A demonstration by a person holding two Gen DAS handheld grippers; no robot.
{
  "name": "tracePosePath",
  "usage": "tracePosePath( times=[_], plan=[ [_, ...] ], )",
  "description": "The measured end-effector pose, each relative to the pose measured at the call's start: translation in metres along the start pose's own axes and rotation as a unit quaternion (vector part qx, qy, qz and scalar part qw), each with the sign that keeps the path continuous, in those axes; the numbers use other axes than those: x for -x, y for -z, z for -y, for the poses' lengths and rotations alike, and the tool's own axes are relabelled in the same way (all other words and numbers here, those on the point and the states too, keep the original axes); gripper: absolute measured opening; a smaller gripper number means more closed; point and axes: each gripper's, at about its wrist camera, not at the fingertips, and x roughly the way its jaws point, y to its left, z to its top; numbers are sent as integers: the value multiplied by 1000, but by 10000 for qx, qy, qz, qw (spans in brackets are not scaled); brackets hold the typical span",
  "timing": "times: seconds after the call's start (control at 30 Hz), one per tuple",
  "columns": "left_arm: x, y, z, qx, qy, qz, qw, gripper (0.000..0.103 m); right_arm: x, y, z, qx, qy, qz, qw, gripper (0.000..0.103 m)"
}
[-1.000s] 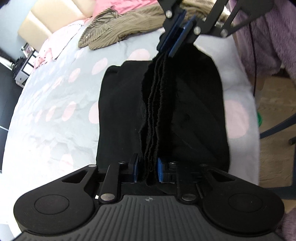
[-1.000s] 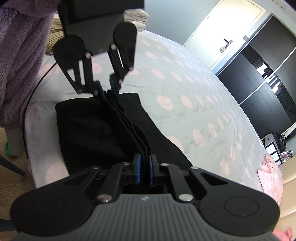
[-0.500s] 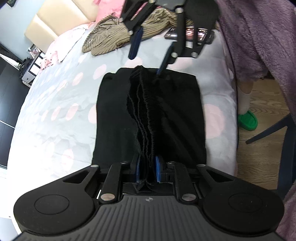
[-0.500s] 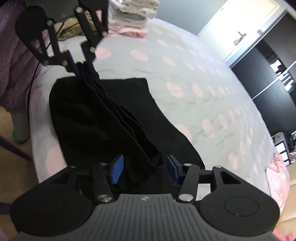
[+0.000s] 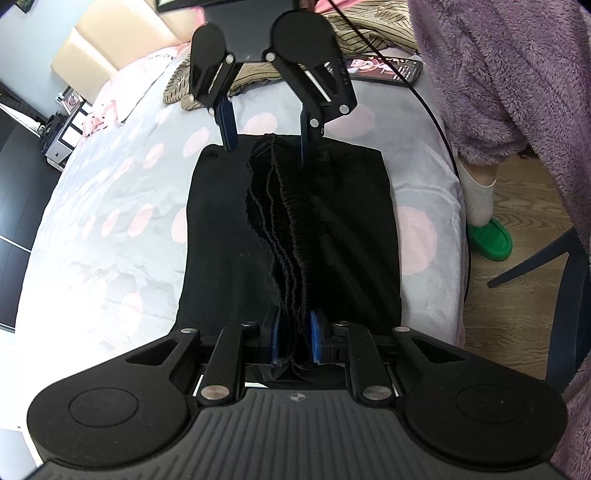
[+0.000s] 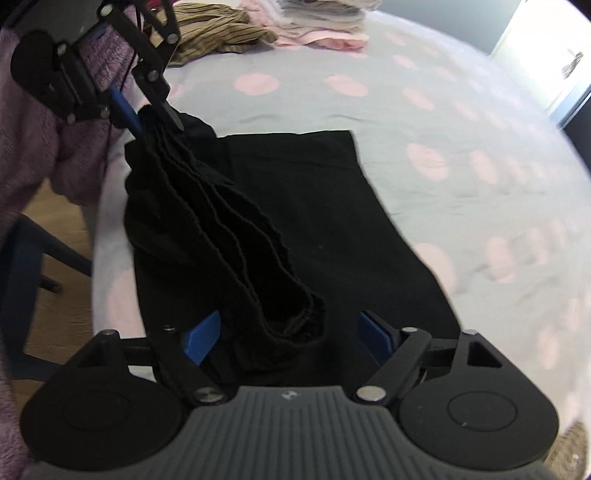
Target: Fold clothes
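A black garment (image 5: 332,221) lies folded on the bed, its gathered elastic waistband (image 5: 284,221) raised in a ridge. My left gripper (image 5: 293,338) is shut on one end of the waistband. My right gripper (image 5: 264,144) hangs open over the far end, jaws spread either side of the band, not gripping it. In the right wrist view the right gripper (image 6: 288,332) is wide open, the waistband end (image 6: 291,325) lies loose between its blue pads, and the left gripper (image 6: 155,118) pinches the far end of the garment (image 6: 332,221).
The bed has a grey sheet with pink dots (image 5: 110,221). A striped brown garment (image 5: 258,77) and a phone (image 5: 384,68) lie at the far end. A stack of folded clothes (image 6: 317,22) sits beyond. A person in a purple robe (image 5: 517,74) stands by the bed's edge.
My right gripper has opened, let go of the waistband end and drawn back a little. The left gripper still holds its end.
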Motion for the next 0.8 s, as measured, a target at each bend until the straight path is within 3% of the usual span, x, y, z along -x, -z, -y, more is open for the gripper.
tracePosePath(
  times=[0.13,0.23,0.4,0.57,0.8],
  plan=[
    [2,0,2,26,58,15,10000,14,-11,-9,11,-137,-388,-50,9991,80],
    [3,0,4,52,58,20,10000,14,-17,-12,15,-342,-691,-150,9969,57],
    [6,2,5,115,24,37,9999,14,-8,-12,9,-360,-704,-87,9968,36],
    [7,6,-17,767,128,97,9969,14,12,-10,5,-521,-357,96,9980,32],
    [14,8,-80,1713,510,341,9833,14,37,-13,11,-946,244,291,9948,32]
  ],
)
